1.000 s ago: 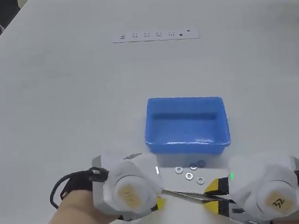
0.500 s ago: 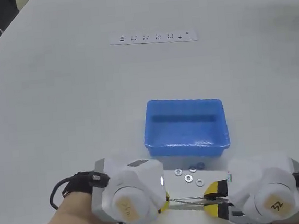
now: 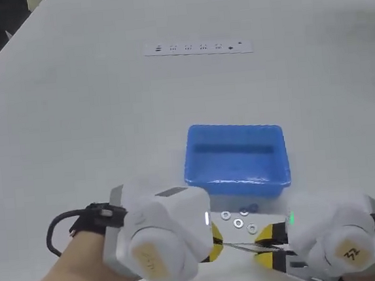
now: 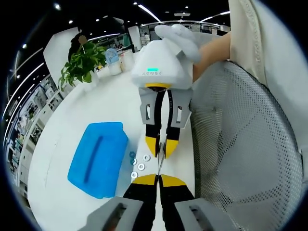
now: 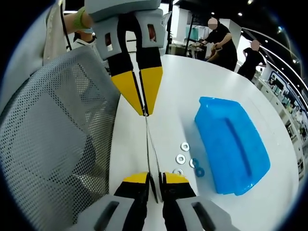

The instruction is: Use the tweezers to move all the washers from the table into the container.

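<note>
1. Progress check: pretty much nothing is banked yet. From the head view the blue container [image 3: 236, 157] looks bare inside, with no washers in it that I can make out.
2. The washers [image 3: 238, 223] are all down on the white table [image 3: 74, 124]. They sit in a tight little cluster just beside the container's near wall, at its 6 o'clock. I count three silver ones plus one or two bluish ones closest to the wall, can't tell which.
3. The tweezers [image 3: 239, 246] stretch sideways at 6 o'clock of that cluster. They're near it but not touching any washer as far as I can see.
4. The left gripper [image 3: 214, 242] is at the tweezers' 9 o'clock end, jaws pressed together on them. The right gripper [image 3: 264, 247] is at the 3 o'clock end, jaws also pinching the tweezers. So both ends are clamped at once.
5. My read: this looks like sorting out the hold on the tweezers, not picking. Every washer is left to move, so basically the whole job.
</note>
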A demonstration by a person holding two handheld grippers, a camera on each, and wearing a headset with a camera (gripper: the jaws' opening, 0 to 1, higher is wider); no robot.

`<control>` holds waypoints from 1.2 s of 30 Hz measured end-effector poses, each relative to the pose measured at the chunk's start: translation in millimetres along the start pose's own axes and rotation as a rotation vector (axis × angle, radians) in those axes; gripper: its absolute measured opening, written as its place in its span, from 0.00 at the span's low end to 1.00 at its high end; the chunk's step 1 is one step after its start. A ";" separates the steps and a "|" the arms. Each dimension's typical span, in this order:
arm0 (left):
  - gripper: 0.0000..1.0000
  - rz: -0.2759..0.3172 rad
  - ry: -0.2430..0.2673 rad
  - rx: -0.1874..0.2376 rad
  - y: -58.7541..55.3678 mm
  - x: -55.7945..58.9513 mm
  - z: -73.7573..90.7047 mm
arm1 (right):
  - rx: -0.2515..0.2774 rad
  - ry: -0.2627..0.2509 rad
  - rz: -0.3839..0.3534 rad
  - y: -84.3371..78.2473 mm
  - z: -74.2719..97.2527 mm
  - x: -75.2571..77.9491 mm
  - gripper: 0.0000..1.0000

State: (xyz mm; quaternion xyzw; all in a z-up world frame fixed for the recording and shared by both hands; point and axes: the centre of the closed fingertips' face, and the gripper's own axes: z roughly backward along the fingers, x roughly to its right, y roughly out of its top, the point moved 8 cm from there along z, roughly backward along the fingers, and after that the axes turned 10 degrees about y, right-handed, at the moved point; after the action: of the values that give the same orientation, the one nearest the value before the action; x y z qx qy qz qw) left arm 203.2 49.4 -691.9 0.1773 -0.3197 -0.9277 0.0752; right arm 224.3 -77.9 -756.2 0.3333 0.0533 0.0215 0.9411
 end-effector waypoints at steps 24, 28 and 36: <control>0.00 -0.008 0.048 0.028 22.6 -20.5 6.4 | 0.136 -0.031 -0.065 16.5 1.7 19.5 0.08; 0.00 -0.014 0.048 0.035 26.0 -20.6 7.8 | 0.144 -0.035 -0.063 17.8 2.3 18.0 0.08; 0.00 -0.024 0.051 0.032 28.3 -20.1 9.4 | 0.153 -0.040 -0.056 20.7 1.8 18.2 0.08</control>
State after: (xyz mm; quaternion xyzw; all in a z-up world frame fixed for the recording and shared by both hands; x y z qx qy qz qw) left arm 219.0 37.5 -661.8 0.2061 -0.3305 -0.9184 0.0693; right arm 242.5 -61.6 -743.4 0.4028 0.0452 -0.0157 0.9140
